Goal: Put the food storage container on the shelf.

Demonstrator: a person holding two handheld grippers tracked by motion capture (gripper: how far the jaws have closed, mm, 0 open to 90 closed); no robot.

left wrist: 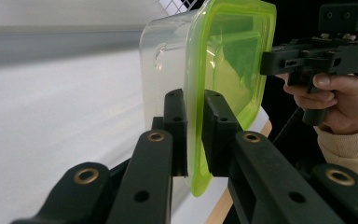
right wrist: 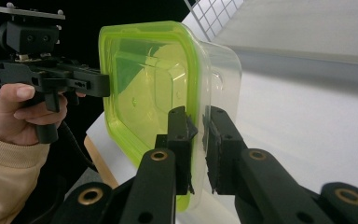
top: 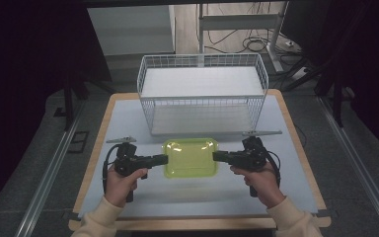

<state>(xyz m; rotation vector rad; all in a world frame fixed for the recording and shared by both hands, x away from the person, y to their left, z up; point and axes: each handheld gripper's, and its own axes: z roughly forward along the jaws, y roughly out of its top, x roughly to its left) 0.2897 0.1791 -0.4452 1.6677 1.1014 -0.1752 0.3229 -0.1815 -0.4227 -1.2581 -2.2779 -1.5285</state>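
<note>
We are gripping a clear plastic food container with a lime-green lid (top: 190,157) from both sides, one gripper on each short edge. In the high view, our left gripper (top: 164,159) is pinching the container's left rim and our right gripper (top: 216,156) is pinching its right rim, with the lid facing up. The container is sitting over the pale grey table top (top: 128,118), just in front of the white wire basket (top: 202,94), near it but not touching it. Whether the container is resting on the table or hanging just above it, we cannot tell.

In the left gripper view, our black jaws are standing narrow, clamped on the container (left wrist: 214,70) at the green lid's edge, and the right gripper (left wrist: 265,63) is meeting the far rim. In the right gripper view, the jaws are likewise closed tight on the container (right wrist: 168,84) at its rim, with the left gripper (right wrist: 105,84) meeting the opposite edge.
</note>
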